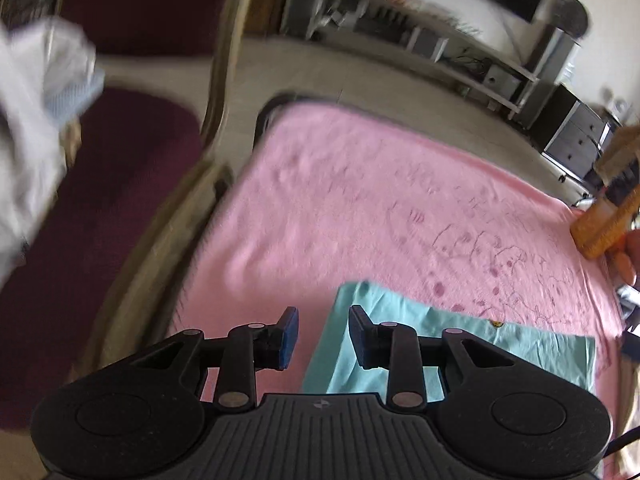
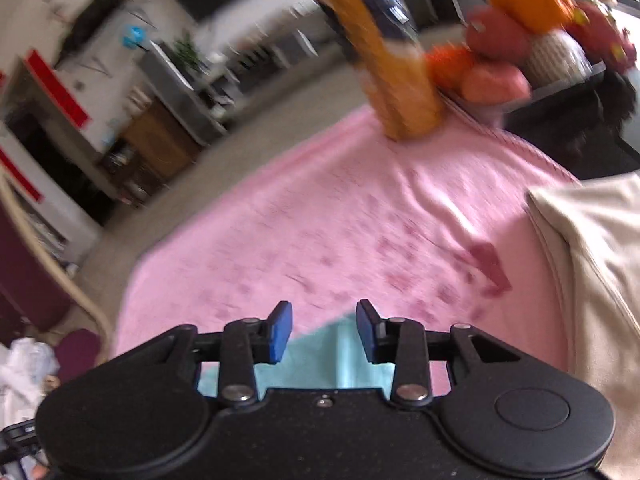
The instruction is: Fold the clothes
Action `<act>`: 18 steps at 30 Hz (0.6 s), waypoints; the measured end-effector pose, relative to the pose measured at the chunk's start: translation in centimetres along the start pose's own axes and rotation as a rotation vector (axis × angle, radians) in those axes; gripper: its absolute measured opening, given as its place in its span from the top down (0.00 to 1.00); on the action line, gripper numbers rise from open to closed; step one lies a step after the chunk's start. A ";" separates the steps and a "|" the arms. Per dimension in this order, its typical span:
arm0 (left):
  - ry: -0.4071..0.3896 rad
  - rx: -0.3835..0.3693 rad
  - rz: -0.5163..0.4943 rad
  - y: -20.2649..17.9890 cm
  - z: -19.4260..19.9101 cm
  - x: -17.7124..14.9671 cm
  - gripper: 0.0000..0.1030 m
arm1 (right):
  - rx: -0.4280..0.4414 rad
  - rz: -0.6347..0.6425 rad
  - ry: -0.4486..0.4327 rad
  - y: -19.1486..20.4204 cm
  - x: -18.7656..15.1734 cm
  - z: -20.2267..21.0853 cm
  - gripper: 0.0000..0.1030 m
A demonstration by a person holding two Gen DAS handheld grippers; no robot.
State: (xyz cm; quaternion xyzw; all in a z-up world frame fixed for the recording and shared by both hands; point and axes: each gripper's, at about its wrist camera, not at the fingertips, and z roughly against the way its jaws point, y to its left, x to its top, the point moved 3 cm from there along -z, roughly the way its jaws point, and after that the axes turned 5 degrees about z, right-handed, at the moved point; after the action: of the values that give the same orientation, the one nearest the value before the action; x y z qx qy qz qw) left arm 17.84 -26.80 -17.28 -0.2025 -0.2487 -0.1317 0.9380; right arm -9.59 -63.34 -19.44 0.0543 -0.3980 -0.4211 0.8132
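Pink blanket [image 1: 360,208] covers the whole work surface, and I judge it is spread there to give the clothes a soft, flat place for folding. It reaches from the near edge out to the far corner by the maroon chair [image 1: 120,184] at my left side.

Beige cloth [image 2: 592,264] lies at the blanket's right edge in the right view, bulky and loosely heaped; whether it is a garment waiting its turn I cannot tell.

White clothes [image 1: 36,120] sit piled on the chair, off the blanket, probably kept there so the folding area stays free for one piece at a time.

Teal garment [image 1: 460,344] is the piece in hand: it lies flat on the near part of the blanket, just under both my grippers, with straight edges and a crease showing, so it looks at least partly folded.

Fruit [image 2: 520,32] is stacked beyond the far right corner, next to an orange box [image 2: 404,80] standing at the blanket's edge, both well apart from the garment.

My left gripper [image 1: 323,338] hangs above the garment's left edge, fingers spread and holding nothing. My right gripper [image 2: 324,330] is likewise spread and bare, poised over the garment's far edge, placed, I judge, to take a fresh hold.
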 end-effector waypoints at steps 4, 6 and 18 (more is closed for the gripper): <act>0.004 -0.002 0.010 0.1 -0.6 0.2 0.74 | -0.025 0.028 0.032 -0.9 0.6 -1.7 0.66; 0.013 -0.016 0.006 -0.2 -0.8 0.1 0.74 | -0.004 -0.043 0.080 -2.0 0.6 -3.0 0.67; 0.033 -0.008 0.002 -0.5 -1.3 -0.1 0.73 | 0.177 -0.300 0.300 -4.9 -0.4 -6.1 0.68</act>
State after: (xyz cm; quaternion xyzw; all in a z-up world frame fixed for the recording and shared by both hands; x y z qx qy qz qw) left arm 18.18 -27.79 -18.25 -0.2041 -0.2325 -0.1353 0.9413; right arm -8.62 -67.68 -25.89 0.2458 -0.2955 -0.4881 0.7836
